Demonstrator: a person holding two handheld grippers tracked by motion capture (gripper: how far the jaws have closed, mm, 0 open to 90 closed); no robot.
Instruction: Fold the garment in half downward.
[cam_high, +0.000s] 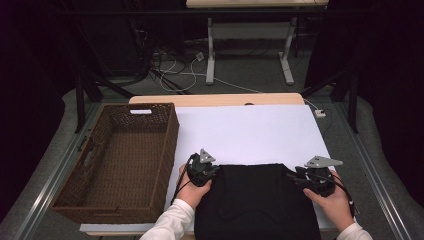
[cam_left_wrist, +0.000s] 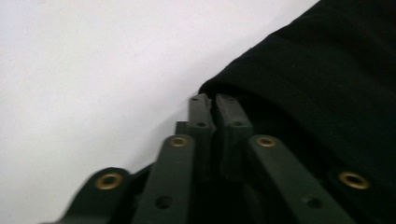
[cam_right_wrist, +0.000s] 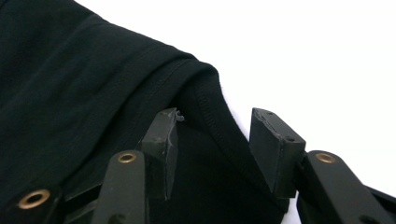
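The surface (cam_high: 250, 130) is covered by a white sheet, and across its near edge lies a black garment (cam_high: 255, 200), folded into a broad block that runs off toward the person's side. Its far edge runs left to right across the sheet, and that is the line both hands are working at. To the left of the garment stands a dark brown wicker basket (cam_high: 165, 150), its long side running away from the person, just beside the left hand.

Left tongs (cam_high: 202, 172) now: at the garment's far left corner, jaws drawn together almost flush, with only a thin slit between them. In the left gripper view the left tongs (cam_left_wrist: 212, 100) have their tips right at the cloth's folded edge; whether any fabric is pinched in there, I cannot tell.

Right tongs (cam_high: 300, 180) at the far right corner, jaws standing apart. In the right gripper view the right tongs (cam_right_wrist: 217, 126) straddle the stitched hem of that corner, cloth between them, pads not pressing it.
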